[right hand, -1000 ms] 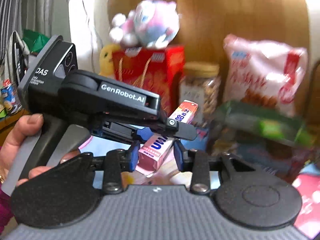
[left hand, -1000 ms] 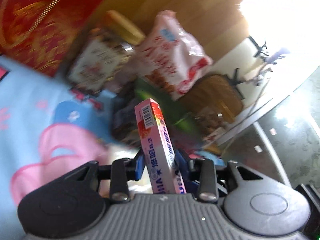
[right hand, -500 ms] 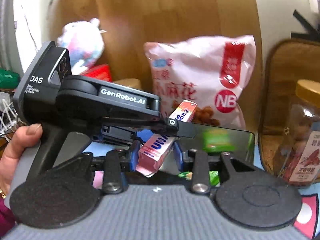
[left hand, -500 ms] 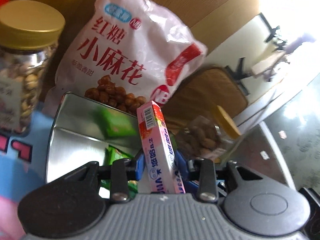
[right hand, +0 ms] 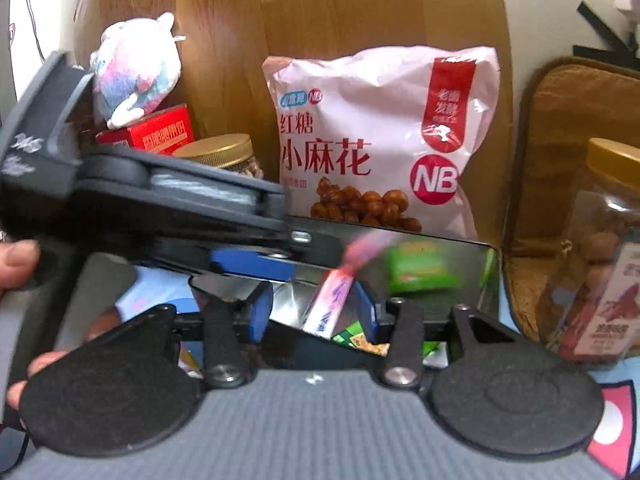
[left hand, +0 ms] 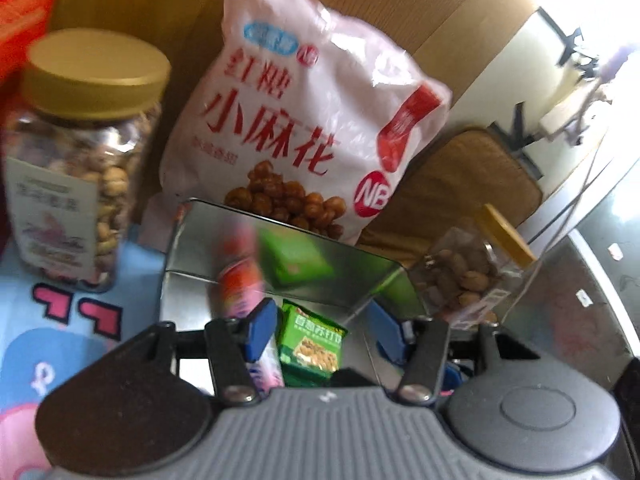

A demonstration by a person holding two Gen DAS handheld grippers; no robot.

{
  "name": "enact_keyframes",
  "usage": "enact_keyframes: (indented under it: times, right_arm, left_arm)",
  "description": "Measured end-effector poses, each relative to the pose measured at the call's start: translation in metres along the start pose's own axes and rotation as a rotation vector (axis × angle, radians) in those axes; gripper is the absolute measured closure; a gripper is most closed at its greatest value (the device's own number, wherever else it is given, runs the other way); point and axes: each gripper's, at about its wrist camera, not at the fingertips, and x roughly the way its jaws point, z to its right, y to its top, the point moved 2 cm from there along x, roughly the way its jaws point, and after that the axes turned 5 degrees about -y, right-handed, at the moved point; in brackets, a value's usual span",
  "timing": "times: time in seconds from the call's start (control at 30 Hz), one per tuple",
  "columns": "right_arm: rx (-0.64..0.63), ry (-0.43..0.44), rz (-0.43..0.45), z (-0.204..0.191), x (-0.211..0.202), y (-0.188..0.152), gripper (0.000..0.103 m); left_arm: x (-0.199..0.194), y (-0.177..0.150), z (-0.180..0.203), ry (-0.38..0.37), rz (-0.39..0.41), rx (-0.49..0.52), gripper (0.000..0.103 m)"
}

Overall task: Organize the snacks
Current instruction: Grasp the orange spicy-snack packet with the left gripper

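Nearest, the left gripper [left hand: 316,330] is spread wide, and the slim pink candy box [left hand: 240,280] (blurred, apparently dropping) is seen inside the shiny metal tin [left hand: 192,248], beside a green snack packet [left hand: 312,340]. The right gripper [right hand: 316,308] is likewise open and empty. Behind the tin a pink-and-white snack bag [left hand: 304,120] is propped. The drop-off step is judged underway; another loose snack must be fetched next.

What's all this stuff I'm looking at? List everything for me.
Metal tin: one, silver, open, centre of the table.
Pink candy box: one, pink, blurred, tilted over the tin beside the left gripper's finger.
Green snack packet: one, green, inside the tin.
Snack bag: one, pale pink with red print, upright behind the tin.
Gold-lidded jars: two, clear; one left, one right of the tin.
Red box: one, back left.
Plush toy: one, pastel, on the red box.
Left gripper: black, blue pads, open.
Right gripper: same, open.
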Motion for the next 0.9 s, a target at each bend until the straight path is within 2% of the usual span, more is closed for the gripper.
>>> enact_keyframes:
  times: [0.13,0.23,0.43,0.57,0.63,0.7,0.9]
  right_arm:
    - [0.042,0.026,0.016,0.013,-0.034,-0.017,0.051]
    - [0.107,0.059,-0.018,0.030,-0.055,-0.039,0.051]
    - [0.388,0.121,-0.111,0.075,-0.090,-0.101,0.051]
    - [0.544,0.196,-0.131,0.083,-0.109,-0.130,0.050]
    - [0.565,0.225,-0.142,0.079,-0.112,-0.135,0.050]
    - [0.551,0.226,-0.160,0.071,-0.109,-0.137,0.050]
    - [0.503,0.228,-0.176,0.058,-0.097,-0.141,0.052]
  left_arm:
    - [-0.035,-0.020,0.008,-0.035,0.031,0.012,0.050]
    - [-0.056,-0.046,0.016,-0.066,0.015,0.010,0.050]
    - [-0.057,-0.105,0.034,-0.139,-0.104,-0.007,0.050]
    - [-0.037,-0.121,0.049,-0.136,-0.172,0.024,0.050]
    - [-0.025,-0.126,0.055,-0.128,-0.207,0.041,0.046]
    - [-0.016,-0.131,0.056,-0.082,-0.222,0.042,0.044]
    - [-0.025,-0.143,0.056,-0.058,-0.205,0.038,0.043]
